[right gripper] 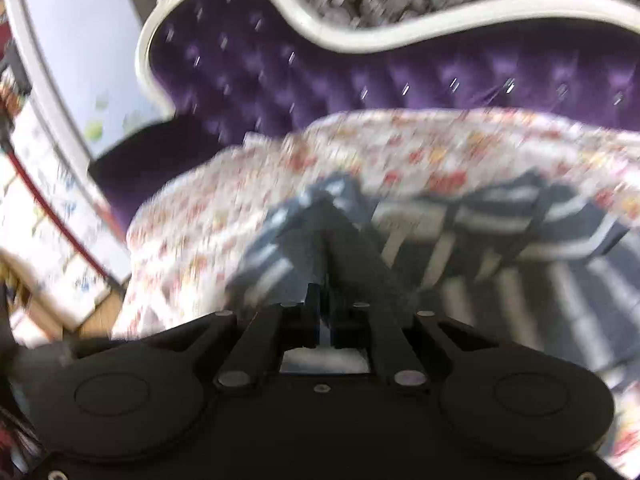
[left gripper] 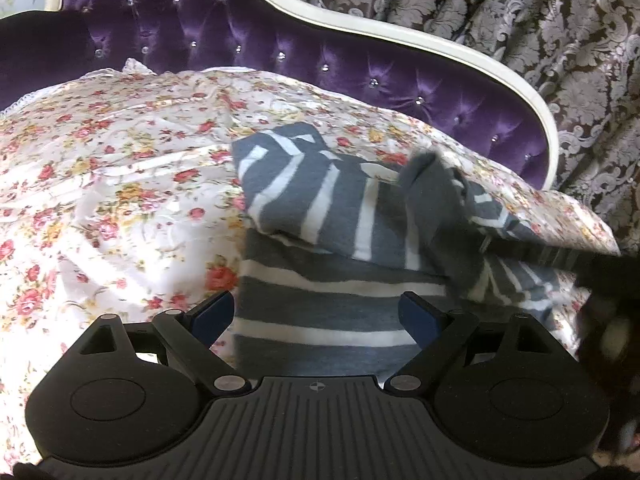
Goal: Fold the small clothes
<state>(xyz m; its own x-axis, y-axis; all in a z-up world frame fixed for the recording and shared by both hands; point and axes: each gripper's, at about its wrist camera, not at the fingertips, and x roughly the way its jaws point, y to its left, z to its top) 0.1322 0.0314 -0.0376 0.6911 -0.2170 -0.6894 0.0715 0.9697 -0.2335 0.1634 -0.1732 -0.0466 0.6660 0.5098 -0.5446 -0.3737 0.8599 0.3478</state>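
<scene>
A small grey garment with white stripes (left gripper: 320, 216) lies on a floral bedspread (left gripper: 112, 184). In the left wrist view my left gripper (left gripper: 318, 316) is open, its blue-padded fingers (left gripper: 214, 314) spread over the garment's near edge, holding nothing. In the same view my right gripper (left gripper: 486, 240) reaches in from the right and pinches a raised grey fold. In the blurred right wrist view my right gripper (right gripper: 326, 300) is shut on a dark fold of the striped garment (right gripper: 440, 224), lifted off the bed.
A purple tufted headboard (left gripper: 320, 60) with a white curved frame stands behind the bed. A patterned brown and grey curtain (left gripper: 540, 40) hangs at the back right. In the right wrist view, the bed's left edge drops toward a wooden floor (right gripper: 96, 316).
</scene>
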